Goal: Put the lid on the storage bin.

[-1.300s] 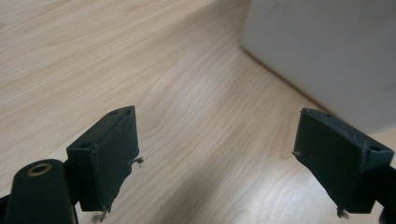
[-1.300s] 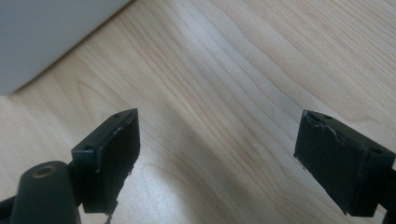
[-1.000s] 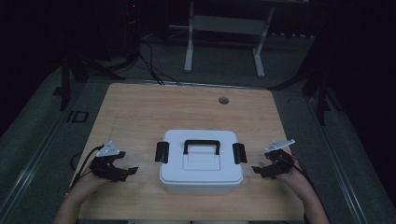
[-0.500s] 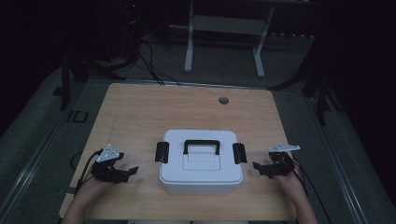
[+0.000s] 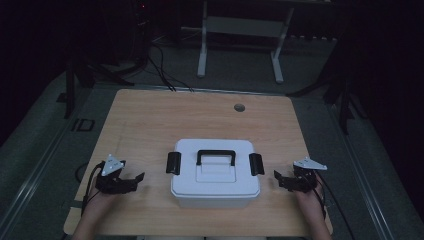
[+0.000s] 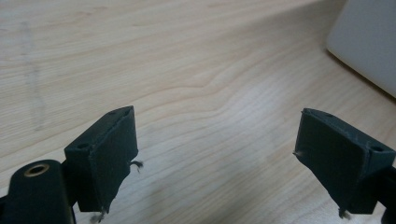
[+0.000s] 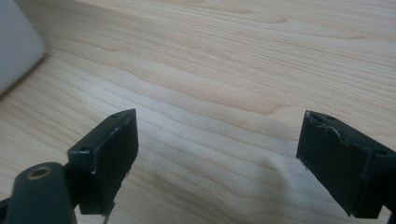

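- Against one second ago, the right tool (image 5: 286, 181) has dropped lower and a little toward the person; the left tool (image 5: 129, 180) has hardly moved
- Both tools have their jaws wide apart and hold nothing; under them is bare wood
- I judge that the work on the box (image 5: 215, 173) has not begun, both hands waiting beside it
- The box stands near the 6 o'clock edge of the surface (image 5: 150, 120), between the tools, apart from both
- Its long axis runs from 9 to 3 o'clock, as does the black handle (image 5: 216, 155); a black latch (image 5: 173, 163) sits on each short end; the lid is on
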{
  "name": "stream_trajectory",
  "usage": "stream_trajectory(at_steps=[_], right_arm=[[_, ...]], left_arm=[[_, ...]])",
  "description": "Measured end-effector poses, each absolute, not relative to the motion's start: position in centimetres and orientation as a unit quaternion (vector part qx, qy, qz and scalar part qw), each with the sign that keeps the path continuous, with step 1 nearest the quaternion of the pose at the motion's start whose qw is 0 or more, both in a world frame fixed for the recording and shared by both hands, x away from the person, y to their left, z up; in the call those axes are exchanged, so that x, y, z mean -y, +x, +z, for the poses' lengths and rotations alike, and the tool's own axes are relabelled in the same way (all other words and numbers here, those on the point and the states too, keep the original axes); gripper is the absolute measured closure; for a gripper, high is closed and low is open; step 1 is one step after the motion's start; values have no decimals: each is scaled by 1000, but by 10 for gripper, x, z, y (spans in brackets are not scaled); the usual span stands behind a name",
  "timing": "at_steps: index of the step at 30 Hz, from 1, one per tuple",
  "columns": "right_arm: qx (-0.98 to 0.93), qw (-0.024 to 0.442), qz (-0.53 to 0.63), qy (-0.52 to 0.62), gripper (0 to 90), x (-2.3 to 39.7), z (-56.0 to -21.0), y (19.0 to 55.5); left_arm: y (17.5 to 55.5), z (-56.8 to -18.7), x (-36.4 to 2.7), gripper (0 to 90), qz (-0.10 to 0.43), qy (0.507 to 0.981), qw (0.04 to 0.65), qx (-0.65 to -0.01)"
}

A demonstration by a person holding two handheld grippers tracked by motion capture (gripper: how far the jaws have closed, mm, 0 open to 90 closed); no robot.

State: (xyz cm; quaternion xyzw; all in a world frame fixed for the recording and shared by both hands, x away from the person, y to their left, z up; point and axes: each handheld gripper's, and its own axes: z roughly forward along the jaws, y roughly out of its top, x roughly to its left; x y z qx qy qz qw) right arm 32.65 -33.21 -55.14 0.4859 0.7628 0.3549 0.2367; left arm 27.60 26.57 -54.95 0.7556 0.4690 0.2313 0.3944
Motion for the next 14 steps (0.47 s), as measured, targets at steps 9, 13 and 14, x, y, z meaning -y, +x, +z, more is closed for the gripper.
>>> stream_trajectory(at_steps=[9, 13, 14], right_arm=[[-765, 251, 348, 481, 123, 329, -553, 325], [-764, 247, 350, 483, 123, 331, -554, 326], [-764, 247, 350, 483, 123, 331, -554, 326]], left_arm=[[272, -552, -267, 118, 267, 727, 415, -478], [270, -553, -271, 118, 258, 721, 423, -484], [270, -553, -271, 118, 258, 721, 423, -484]])
